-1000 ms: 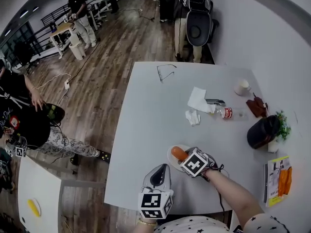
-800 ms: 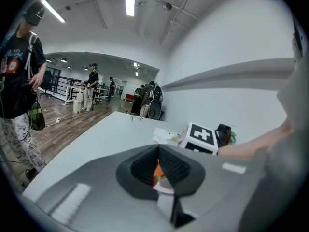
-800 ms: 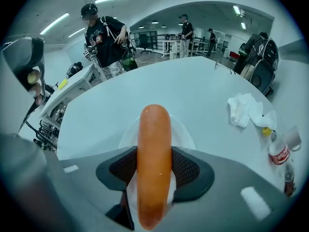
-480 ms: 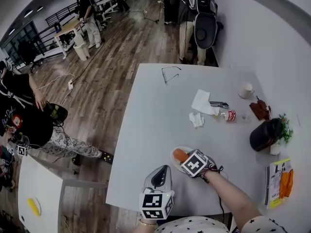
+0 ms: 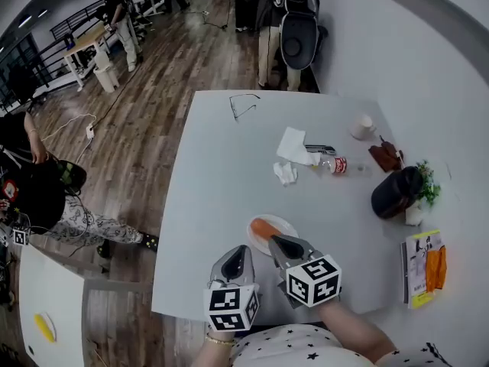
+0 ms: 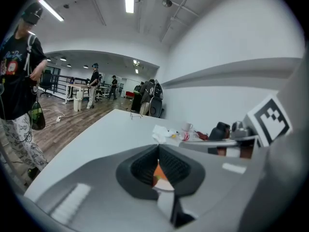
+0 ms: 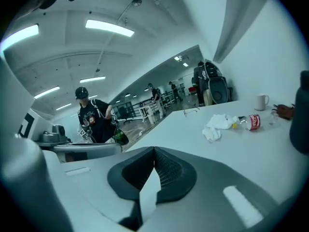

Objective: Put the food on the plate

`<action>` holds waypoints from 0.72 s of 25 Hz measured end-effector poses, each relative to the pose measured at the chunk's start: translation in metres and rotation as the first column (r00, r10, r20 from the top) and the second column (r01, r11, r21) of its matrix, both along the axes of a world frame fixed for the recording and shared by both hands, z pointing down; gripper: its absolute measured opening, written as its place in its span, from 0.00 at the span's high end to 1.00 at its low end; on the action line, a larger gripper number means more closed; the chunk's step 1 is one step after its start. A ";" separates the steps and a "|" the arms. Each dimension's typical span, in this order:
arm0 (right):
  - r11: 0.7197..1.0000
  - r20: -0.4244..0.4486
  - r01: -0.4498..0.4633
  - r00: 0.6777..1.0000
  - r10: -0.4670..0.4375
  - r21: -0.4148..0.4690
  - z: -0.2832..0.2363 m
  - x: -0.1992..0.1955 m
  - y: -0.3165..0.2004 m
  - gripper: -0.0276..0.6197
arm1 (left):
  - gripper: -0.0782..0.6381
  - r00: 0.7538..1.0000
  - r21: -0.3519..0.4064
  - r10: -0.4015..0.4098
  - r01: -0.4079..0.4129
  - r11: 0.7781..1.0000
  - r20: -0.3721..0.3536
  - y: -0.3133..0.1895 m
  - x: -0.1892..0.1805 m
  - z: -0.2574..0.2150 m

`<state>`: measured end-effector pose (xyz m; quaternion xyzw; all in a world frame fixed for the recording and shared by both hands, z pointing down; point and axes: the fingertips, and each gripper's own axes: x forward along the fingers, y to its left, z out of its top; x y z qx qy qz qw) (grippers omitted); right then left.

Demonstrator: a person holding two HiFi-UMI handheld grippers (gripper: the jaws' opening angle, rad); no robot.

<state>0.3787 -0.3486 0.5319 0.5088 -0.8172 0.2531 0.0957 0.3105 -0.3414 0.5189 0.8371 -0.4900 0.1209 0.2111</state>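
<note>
Nearest, just left of the white plate [image 5: 291,225], the left gripper [image 5: 240,251] hangs clenched and empty over the grey table [image 5: 218,182]. The right gripper [image 5: 279,241] sits at the plate's near edge, its jaws closing with nothing between them. The orange sausage [image 5: 264,228] lies on the plate's left part; well beyond the plate lie a crumpled tissue [image 5: 285,173], a red-labelled bottle [image 5: 336,165], a mug [image 5: 363,126] and eyeglasses [image 5: 243,105].

On bench [image 5: 214,205]: 1 plate [image 5: 285,222], 1 orange food piece [image 5: 262,228], 2 tissues [image 5: 293,145] [image 5: 284,173], 1 bottle [image 5: 336,165], 1 cup [image 5: 362,126], 1 pair of glasses [image 5: 243,105], 1 book [image 5: 422,268], 1 small plant [image 5: 426,182].
</note>
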 end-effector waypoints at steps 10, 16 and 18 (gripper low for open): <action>0.997 -0.053 -0.025 0.998 0.029 0.072 -0.021 -0.014 0.036 0.96 | 0.88 1.000 0.016 -0.003 0.003 1.000 0.015 0.012 -0.001 -0.010; 0.993 -0.064 -0.029 0.997 0.036 0.113 -0.033 -0.019 0.043 0.96 | 0.88 1.000 0.028 0.005 -0.006 1.000 0.027 0.022 -0.003 -0.015; 0.992 -0.070 -0.029 0.997 0.038 0.122 -0.035 -0.020 0.043 0.96 | 0.88 1.000 0.036 0.011 -0.012 0.999 0.029 0.025 -0.002 -0.017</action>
